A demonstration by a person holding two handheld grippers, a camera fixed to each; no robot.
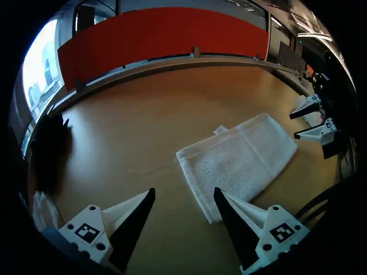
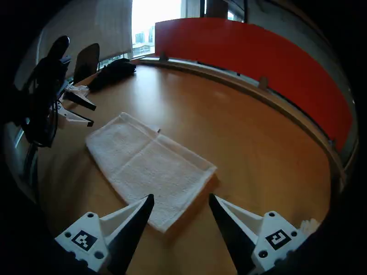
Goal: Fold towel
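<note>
The towel (image 1: 238, 160) lies flat on the tabletop (image 1: 137, 119). I hold my left tool (image 1: 183, 190) over one short end and my right tool (image 2: 180, 196) over the other. Both are spread and empty, placed, I judge, so each can pinch its end for a fold.

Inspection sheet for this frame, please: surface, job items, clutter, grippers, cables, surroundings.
Surface: wooden table, smooth and glossy.
Job's things: white towel, lying flat, apparently already folded, small tag at one edge.
Clutter: black bundle at the table's far edge by the window.
Grippers: left gripper and right gripper both open, facing the towel from opposite ends, holding nothing.
Cables: dark loop beside the left gripper, possibly a cable.
Surroundings: red partition along the table, window, chairs.
</note>
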